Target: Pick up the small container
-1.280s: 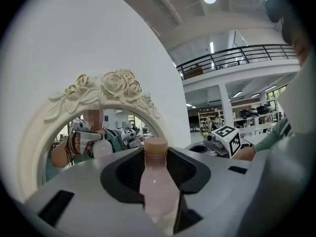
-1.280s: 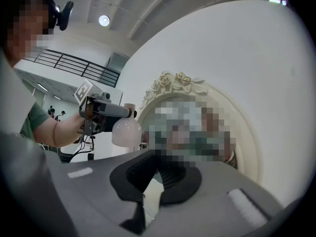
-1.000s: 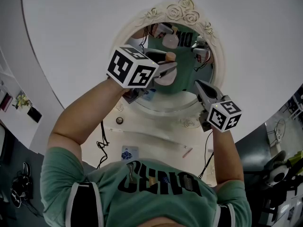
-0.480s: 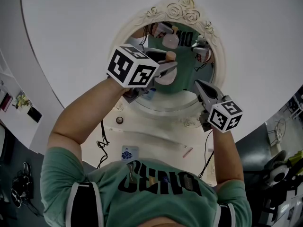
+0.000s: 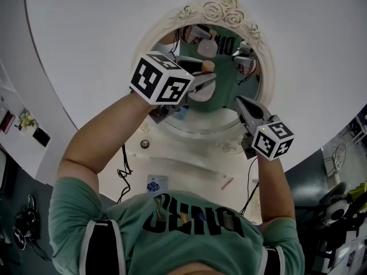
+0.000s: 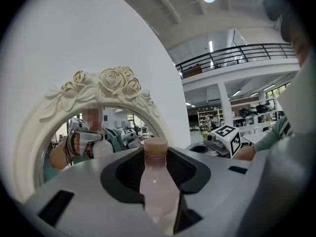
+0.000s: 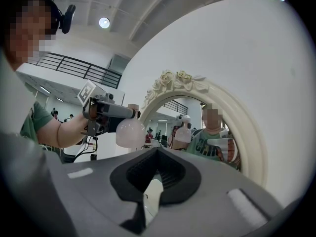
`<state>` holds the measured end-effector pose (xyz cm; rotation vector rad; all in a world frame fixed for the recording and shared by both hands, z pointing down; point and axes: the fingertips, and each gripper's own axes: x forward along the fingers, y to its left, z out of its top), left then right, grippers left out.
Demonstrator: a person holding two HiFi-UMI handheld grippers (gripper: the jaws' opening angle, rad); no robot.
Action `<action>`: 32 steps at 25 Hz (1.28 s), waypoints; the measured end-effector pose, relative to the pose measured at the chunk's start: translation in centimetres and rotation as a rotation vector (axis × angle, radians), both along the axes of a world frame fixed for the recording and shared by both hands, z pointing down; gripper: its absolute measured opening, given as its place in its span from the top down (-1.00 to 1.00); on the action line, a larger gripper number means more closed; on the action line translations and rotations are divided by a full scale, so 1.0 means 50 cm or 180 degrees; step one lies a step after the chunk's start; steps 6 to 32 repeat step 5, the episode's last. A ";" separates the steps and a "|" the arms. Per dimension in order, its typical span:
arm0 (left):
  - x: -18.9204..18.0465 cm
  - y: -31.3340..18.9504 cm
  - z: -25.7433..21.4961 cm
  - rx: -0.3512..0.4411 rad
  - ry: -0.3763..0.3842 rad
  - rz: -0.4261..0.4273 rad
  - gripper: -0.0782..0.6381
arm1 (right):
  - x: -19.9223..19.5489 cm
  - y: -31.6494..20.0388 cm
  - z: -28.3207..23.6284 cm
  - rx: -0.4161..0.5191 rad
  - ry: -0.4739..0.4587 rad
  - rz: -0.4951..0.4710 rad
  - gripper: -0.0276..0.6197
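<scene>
Two grippers in play, only one doing any work: the left gripper (image 5: pixel 200 83) is clamped on the small container (image 6: pixel 158 191), a little milky-pink bottle with a tan cap (image 6: pixel 155 146). It's held upright in the air in front of the ornate mirror (image 5: pixel 229 10), well clear of the white tabletop (image 5: pixel 172 165), so the lift looks done to me. The right gripper (image 7: pixel 150 191) hangs off to the side, jaws a slim gap apart with nothing in them. From the right gripper view the pads seem to sit high on the bottle, around the shoulder, with the round belly hanging below. My guess on handling is that it looks like thin plastic, so light and a bit squashy, with a smooth, curved skin that could slide or swivel in a flat-pad pinch. I'd grab just under the neck, where the taper stops it dropping through, and squeeze gently. Can't tell if there's liquid inside or how tight the cap is
</scene>
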<state>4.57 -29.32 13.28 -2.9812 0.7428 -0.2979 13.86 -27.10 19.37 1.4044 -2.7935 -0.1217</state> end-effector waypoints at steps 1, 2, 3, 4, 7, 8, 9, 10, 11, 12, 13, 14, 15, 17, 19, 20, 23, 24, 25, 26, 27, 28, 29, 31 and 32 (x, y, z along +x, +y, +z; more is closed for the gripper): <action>0.000 -0.001 0.001 -0.0003 -0.0001 0.0001 0.39 | 0.000 0.000 0.001 -0.0002 0.0000 -0.0004 0.89; 0.001 -0.001 0.001 -0.0005 -0.0003 0.0001 0.39 | 0.000 -0.001 0.001 -0.0004 0.0001 -0.0007 0.89; 0.002 -0.002 0.002 -0.0006 -0.0005 0.0001 0.39 | 0.000 -0.002 0.002 -0.0005 0.0001 -0.0010 0.89; 0.003 -0.004 0.003 -0.0006 -0.0008 0.0001 0.39 | 0.001 -0.003 0.003 -0.0007 0.0002 -0.0013 0.89; 0.004 -0.005 0.004 -0.0007 -0.0010 0.0000 0.39 | 0.001 -0.004 0.003 -0.0009 0.0002 -0.0017 0.89; 0.004 -0.005 0.004 -0.0007 -0.0010 0.0000 0.39 | 0.001 -0.004 0.003 -0.0009 0.0002 -0.0017 0.89; 0.004 -0.005 0.004 -0.0007 -0.0010 0.0000 0.39 | 0.001 -0.004 0.003 -0.0009 0.0002 -0.0017 0.89; 0.004 -0.005 0.004 -0.0007 -0.0010 0.0000 0.39 | 0.001 -0.004 0.003 -0.0009 0.0002 -0.0017 0.89; 0.004 -0.005 0.004 -0.0007 -0.0010 0.0000 0.39 | 0.001 -0.004 0.003 -0.0009 0.0002 -0.0017 0.89; 0.004 -0.005 0.004 -0.0007 -0.0010 0.0000 0.39 | 0.001 -0.004 0.003 -0.0009 0.0002 -0.0017 0.89; 0.004 -0.005 0.004 -0.0007 -0.0010 0.0000 0.39 | 0.001 -0.004 0.003 -0.0009 0.0002 -0.0017 0.89; 0.004 -0.005 0.004 -0.0007 -0.0010 0.0000 0.39 | 0.001 -0.004 0.003 -0.0009 0.0002 -0.0017 0.89; 0.004 -0.005 0.004 -0.0007 -0.0010 0.0000 0.39 | 0.001 -0.004 0.003 -0.0009 0.0002 -0.0017 0.89; 0.004 -0.005 0.004 -0.0007 -0.0010 0.0000 0.39 | 0.001 -0.004 0.003 -0.0009 0.0002 -0.0017 0.89; 0.004 -0.005 0.004 -0.0007 -0.0010 0.0000 0.39 | 0.001 -0.004 0.003 -0.0009 0.0002 -0.0017 0.89; 0.004 -0.005 0.004 -0.0007 -0.0010 0.0000 0.39 | 0.001 -0.004 0.003 -0.0009 0.0002 -0.0017 0.89; 0.004 -0.005 0.004 -0.0007 -0.0010 0.0000 0.39 | 0.001 -0.004 0.003 -0.0009 0.0002 -0.0017 0.89; 0.004 -0.005 0.004 -0.0007 -0.0010 0.0000 0.39 | 0.001 -0.004 0.003 -0.0009 0.0002 -0.0017 0.89; 0.004 -0.005 0.004 -0.0007 -0.0010 0.0000 0.39 | 0.001 -0.004 0.003 -0.0009 0.0002 -0.0017 0.89; 0.004 -0.005 0.004 -0.0007 -0.0010 0.0000 0.39 | 0.001 -0.004 0.003 -0.0009 0.0002 -0.0017 0.89; 0.004 -0.005 0.004 -0.0007 -0.0010 0.0000 0.39 | 0.001 -0.004 0.003 -0.0009 0.0002 -0.0017 0.89; 0.004 -0.005 0.004 -0.0007 -0.0010 0.0000 0.39 | 0.001 -0.004 0.003 -0.0009 0.0002 -0.0017 0.89; 0.004 -0.005 0.004 -0.0007 -0.0010 0.0000 0.39 | 0.001 -0.004 0.003 -0.0009 0.0002 -0.0017 0.89; 0.004 -0.005 0.004 -0.0007 -0.0010 0.0000 0.39 | 0.001 -0.004 0.003 -0.0009 0.0002 -0.0017 0.89; 0.004 -0.005 0.004 -0.0007 -0.0010 0.0000 0.39 | 0.001 -0.004 0.003 -0.0009 0.0002 -0.0017 0.89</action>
